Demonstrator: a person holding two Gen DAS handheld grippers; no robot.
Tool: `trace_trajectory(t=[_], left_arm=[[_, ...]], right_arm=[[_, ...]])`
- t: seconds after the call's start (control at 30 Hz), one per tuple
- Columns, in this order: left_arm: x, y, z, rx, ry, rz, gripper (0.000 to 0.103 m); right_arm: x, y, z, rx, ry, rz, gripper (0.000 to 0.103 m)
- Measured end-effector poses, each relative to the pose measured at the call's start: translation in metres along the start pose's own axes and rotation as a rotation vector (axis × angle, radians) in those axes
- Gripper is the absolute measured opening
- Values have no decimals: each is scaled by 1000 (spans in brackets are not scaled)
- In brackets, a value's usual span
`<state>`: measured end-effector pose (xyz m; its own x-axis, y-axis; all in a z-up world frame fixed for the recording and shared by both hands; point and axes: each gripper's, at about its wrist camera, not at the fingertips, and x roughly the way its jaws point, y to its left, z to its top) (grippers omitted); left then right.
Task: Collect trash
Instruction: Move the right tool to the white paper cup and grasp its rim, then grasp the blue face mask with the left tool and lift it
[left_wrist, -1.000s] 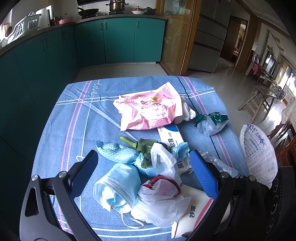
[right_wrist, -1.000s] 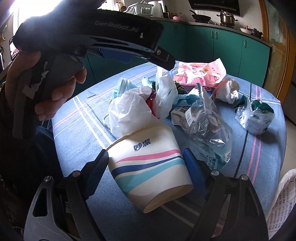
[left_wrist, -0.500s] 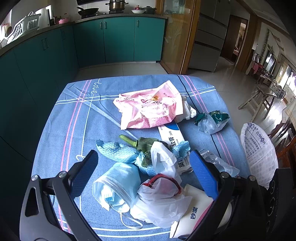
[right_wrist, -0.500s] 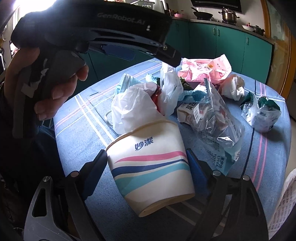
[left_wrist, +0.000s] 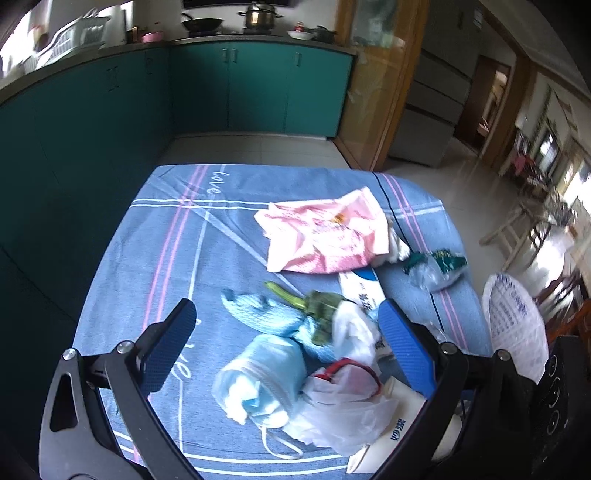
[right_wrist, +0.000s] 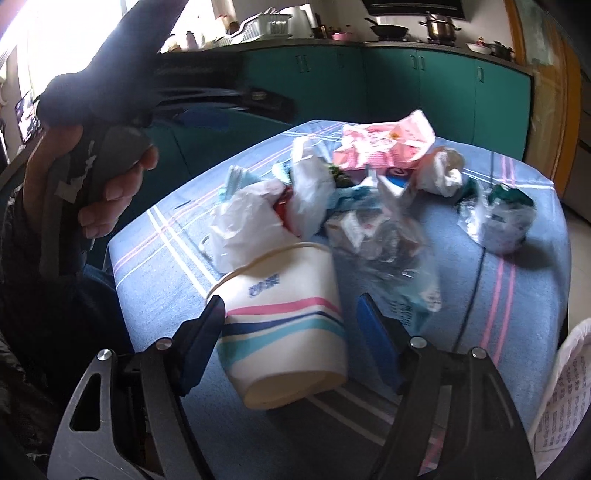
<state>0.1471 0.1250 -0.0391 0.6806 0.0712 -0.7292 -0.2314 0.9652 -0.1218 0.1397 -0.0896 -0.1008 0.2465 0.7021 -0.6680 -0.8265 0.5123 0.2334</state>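
Now the right gripper (right_wrist: 291, 325) has just been closing around the paper cup (right_wrist: 286, 325), which lies tipped on the blue tablecloth (right_wrist: 155, 295); its fingers look just beside it. The left gripper (left_wrist: 286, 343) hangs wide apart above the face mask (left_wrist: 258, 380).

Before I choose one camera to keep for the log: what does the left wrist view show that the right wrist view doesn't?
Only left wrist: the left gripper, open and empty, and the "love" lettering on the cloth. Only right wrist: the hand holding that gripper, and the right gripper, whose jaws have just been closing with the cup between them, not yet clamped. Both: cup, pink bag, mask.
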Motion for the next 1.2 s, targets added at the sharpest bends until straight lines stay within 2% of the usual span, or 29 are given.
trace_trajectory(t=[0.17,0.23,0.3,0.43,0.53,0.73,0.83,0.87,1.0,1.07,1.1,1.2], left_arm=[[0,25,4,-102,3,2,99],[4,28,4,-114,21,-8,99],[8,27,3,-107,46,-19,99],[12,16,-7,-11,101,-49,99],[10,17,-21,36,119,-45,99],[14,36,-33,-4,151,-20,99],[19,34,-35,10,180,-32,98],[22,32,-37,20,196,-34,96],[33,25,-44,56,264,-53,63],[34,24,-44,62,268,-49,59],[34,24,-44,62,265,-46,50],[33,25,-44,51,261,-54,36]], right_arm=[[-10,-18,0,53,-20,-49,73],[-9,-20,1,66,-25,-68,77],[-8,-20,1,67,-29,-86,82],[-11,-12,0,38,-33,-70,90],[-9,-4,-1,8,-30,-54,92],[2,8,0,-29,-10,-41,93],[4,15,2,-49,-13,-38,93],[5,18,2,-58,-13,-39,93],[10,27,0,-97,5,-66,93],[13,29,-1,-109,16,-74,93],[14,29,-2,-111,20,-76,93],[16,31,-2,-122,22,-76,93]])
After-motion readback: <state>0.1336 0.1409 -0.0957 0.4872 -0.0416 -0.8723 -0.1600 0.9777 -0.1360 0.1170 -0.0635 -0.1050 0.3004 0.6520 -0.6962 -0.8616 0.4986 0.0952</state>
